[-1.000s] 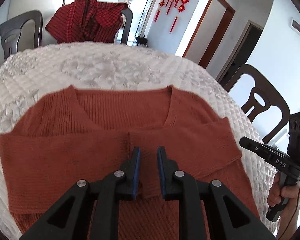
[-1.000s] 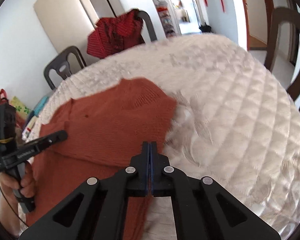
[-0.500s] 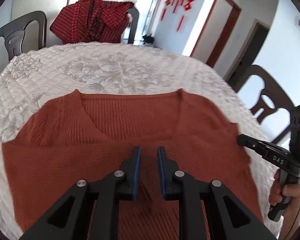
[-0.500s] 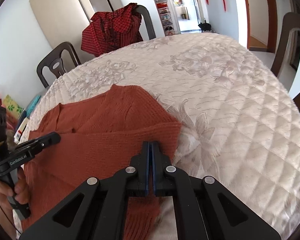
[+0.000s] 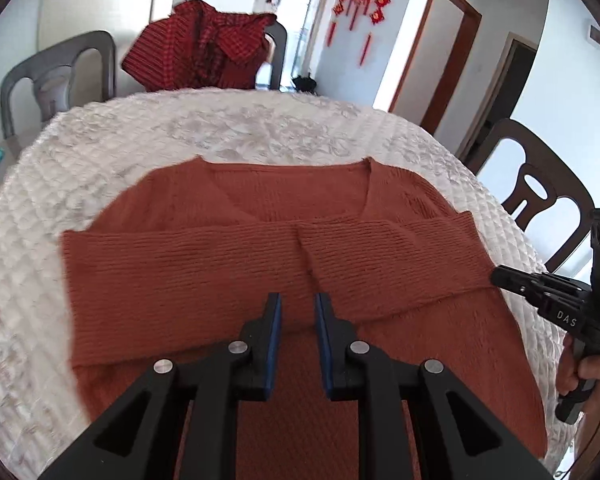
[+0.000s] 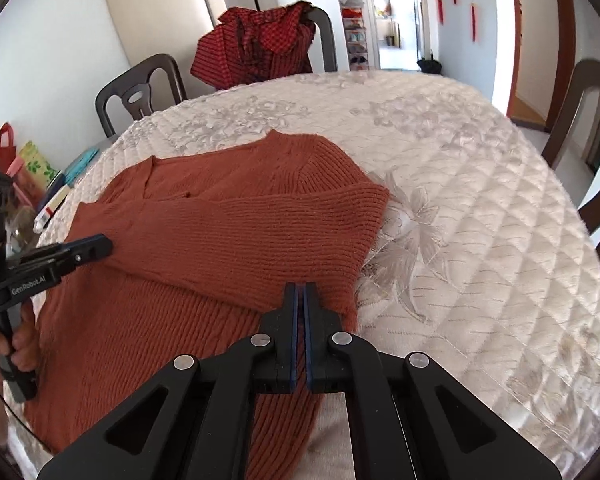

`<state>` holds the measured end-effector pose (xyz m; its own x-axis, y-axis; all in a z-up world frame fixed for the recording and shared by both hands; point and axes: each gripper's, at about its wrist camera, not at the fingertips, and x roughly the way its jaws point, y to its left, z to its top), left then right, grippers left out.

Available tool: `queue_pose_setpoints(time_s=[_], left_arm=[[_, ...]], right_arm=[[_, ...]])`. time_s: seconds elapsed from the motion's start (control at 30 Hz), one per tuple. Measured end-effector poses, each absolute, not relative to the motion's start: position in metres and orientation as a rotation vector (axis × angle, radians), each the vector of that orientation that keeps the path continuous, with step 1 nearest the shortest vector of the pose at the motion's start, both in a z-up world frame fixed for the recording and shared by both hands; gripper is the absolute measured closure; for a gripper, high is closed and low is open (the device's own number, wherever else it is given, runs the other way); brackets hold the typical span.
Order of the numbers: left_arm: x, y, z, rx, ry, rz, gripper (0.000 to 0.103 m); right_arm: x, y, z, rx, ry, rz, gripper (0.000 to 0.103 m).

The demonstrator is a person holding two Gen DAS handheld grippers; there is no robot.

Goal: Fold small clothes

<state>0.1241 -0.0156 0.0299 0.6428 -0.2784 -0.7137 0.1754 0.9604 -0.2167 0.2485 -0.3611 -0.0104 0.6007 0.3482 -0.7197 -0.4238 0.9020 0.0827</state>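
A rust-red knit sweater [image 5: 260, 264] lies flat on the white quilted tablecloth [image 5: 220, 128], both sleeves folded across its chest. My left gripper [image 5: 297, 300] is open and empty, hovering above the sweater's middle. My right gripper [image 6: 300, 290] has its jaws almost together with a thin gap, and nothing shows between them; it hangs over the sweater's [image 6: 204, 248] right edge. The right gripper also shows in the left wrist view [image 5: 500, 276], beside the sweater's right side. The left gripper shows in the right wrist view [image 6: 104, 242] above the left sleeve.
A red checked garment [image 5: 204, 48] hangs over a far chair [image 6: 324, 36]. More chairs stand at the left [image 5: 56, 76] and the right [image 5: 540, 184]. Bags and small items [image 6: 32, 172] sit beyond the table's left edge.
Both grippers have risen and pulled back from the sweater. The right gripper's jaws have parted slightly. The sweater lies as before, with sleeves folded across.
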Motion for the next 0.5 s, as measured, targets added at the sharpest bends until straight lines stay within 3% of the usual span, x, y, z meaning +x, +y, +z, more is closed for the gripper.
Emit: queue_pose_setpoints(time_s=[0.17,0.27,0.5], left_arm=[[0.106,0.023,0.033,-0.156,0.808,-0.153,0.082],[0.101,0.042,0.034,-0.157,0.795,-0.103,0.071],[0.110,0.065,0.027,-0.195,0.788,-0.052,0.071]], right_arm=[[0.234,-0.368,-0.009,-0.082,0.816,0.461,0.101],[0.232,-0.367,-0.008,-0.076,0.802,0.468,0.097],[0.244,-0.357,-0.007,-0.075,0.785,0.463,0.097]])
